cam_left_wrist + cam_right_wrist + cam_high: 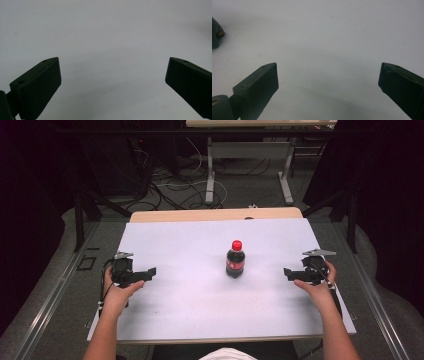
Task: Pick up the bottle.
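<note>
A: What lies nearest the person?

B: The near edge of the table (165,332), covered by a pale sheet; a strip of bare wood shows at its far edge. Both forearms come in from below, cut off by the frame.

A: And the tongs?

B: The left tongs (149,272) sit near the table's left side, the right tongs (290,273) near its right, both pointing inward. In each gripper view the jaws stand wide apart with only pale sheet between them; neither holds anything.

A: Anything between them?

B: A dark soda bottle (235,259) with a red cap stands upright at mid-table, well apart from both tongs. Its label is too small to read.

A: Farther back?

B: Grey floor, tangled cables (175,190), and another table's legs (210,172). The sides of the room are too dark to make out. A dark shape at the right gripper view's left edge is cut off.
</note>
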Demonstrator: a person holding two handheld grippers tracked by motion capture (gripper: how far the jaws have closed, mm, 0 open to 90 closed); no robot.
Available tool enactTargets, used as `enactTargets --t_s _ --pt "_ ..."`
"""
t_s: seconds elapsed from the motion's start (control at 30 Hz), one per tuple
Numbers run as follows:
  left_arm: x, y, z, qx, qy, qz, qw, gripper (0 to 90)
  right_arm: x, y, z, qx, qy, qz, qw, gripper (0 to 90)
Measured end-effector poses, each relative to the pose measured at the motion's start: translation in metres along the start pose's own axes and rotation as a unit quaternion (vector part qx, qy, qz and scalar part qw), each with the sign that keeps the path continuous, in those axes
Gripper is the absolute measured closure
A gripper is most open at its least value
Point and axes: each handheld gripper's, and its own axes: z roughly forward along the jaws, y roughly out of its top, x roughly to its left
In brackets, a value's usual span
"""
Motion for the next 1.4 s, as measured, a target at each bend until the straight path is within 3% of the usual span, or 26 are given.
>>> enactTargets --t_s 0.13,0.33,0.37,0.47,0.53,0.6,0.73,0.9,0.97,1.0,1.13,1.23,1.4 --pt "-0.010 0.003 -0.008 -0.005 -0.012 0.015 0.9998 0.4 0.008 0.004 -0.008 -0.005 0.007 -0.014 0.9999 3.4" --pt "-0.039 0.008 -0.008 -0.017 -0.045 0.030 0.9984 0.5 0.021 0.005 -0.012 -0.013 0.012 -0.034 0.9993 3.4" --pt "-0.049 0.009 -0.006 -0.022 -0.054 0.042 0.9974 0.5 0.026 0.005 -0.012 -0.014 0.017 -0.046 0.9987 3.4" --pt "-0.059 0.010 -0.004 -0.028 -0.062 0.055 0.9962 0.6 0.034 0.006 -0.013 -0.015 0.023 -0.060 0.9978 3.4" --pt "-0.069 0.011 -0.004 -0.016 -0.075 0.088 0.9931 0.7 0.037 0.006 -0.014 -0.017 0.027 -0.067 0.9973 4.0" --pt "-0.072 0.011 -0.003 -0.023 -0.075 0.098 0.9921 0.8 0.038 0.006 -0.017 -0.023 0.030 -0.072 0.9967 4.0" --pt "-0.081 0.013 0.001 -0.026 -0.092 0.105 0.9899 0.9 0.040 0.006 -0.021 -0.032 0.029 -0.073 0.9964 4.0" --pt "-0.094 0.016 0.009 -0.012 -0.090 0.121 0.9886 7.1 0.044 0.005 -0.024 -0.040 0.034 -0.073 0.9960 7.3" --pt "-0.100 0.017 0.012 -0.014 -0.101 0.125 0.9869 7.1 0.046 0.003 -0.024 -0.046 0.032 -0.073 0.9958 8.5" --pt "-0.107 0.020 0.016 -0.018 -0.110 0.129 0.9853 7.1 0.047 0.002 -0.024 -0.045 0.038 -0.068 0.9960 8.6" --pt "-0.120 0.025 0.023 -0.030 -0.122 0.118 0.9849 7.1 0.050 0.000 -0.020 -0.033 0.044 -0.074 0.9957 8.6" --pt "-0.131 0.033 0.028 -0.033 -0.137 0.118 0.9830 7.1 0.052 -0.001 -0.019 -0.030 0.046 -0.069 0.9961 8.6" --pt "-0.148 0.044 0.037 -0.036 -0.151 0.130 0.9793 7.1 0.054 -0.002 -0.017 -0.024 0.050 -0.069 0.9961 8.7"
